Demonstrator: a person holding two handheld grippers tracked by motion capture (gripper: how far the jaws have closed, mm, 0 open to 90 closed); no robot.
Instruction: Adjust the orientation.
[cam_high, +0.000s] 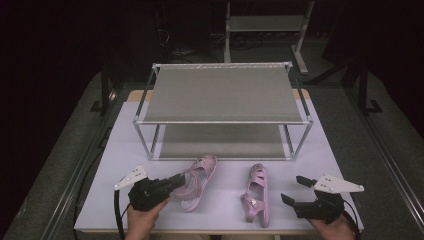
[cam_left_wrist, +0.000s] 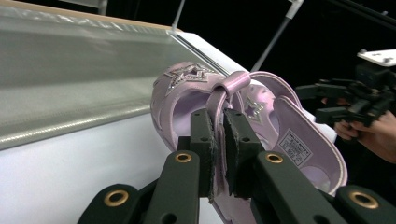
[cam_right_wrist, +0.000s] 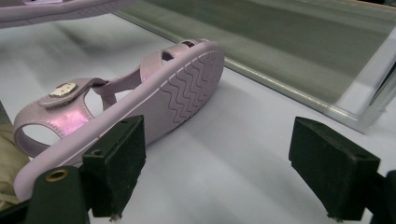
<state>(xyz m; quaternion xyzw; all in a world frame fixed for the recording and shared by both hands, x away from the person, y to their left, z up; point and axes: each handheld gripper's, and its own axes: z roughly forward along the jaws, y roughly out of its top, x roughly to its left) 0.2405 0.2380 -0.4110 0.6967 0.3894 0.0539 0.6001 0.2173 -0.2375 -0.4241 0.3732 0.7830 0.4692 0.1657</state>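
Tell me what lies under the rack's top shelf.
Under the rack's top shelf sits a lower grey shelf, with nothing visible on its front strip. The top shelf covers its rear part, so anything there stays hidden.

Two sandals (cam_high: 197, 182) before the rack (cam_high: 222, 92)

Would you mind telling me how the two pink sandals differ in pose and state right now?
The left sandal has its strap clamped in the shut left tool, while the right sandal is free, beside the open right tool. The left sandal points up and to the right in the high view; the right sandal lies on its side, sole showing. Both are pink and sit before the rack.
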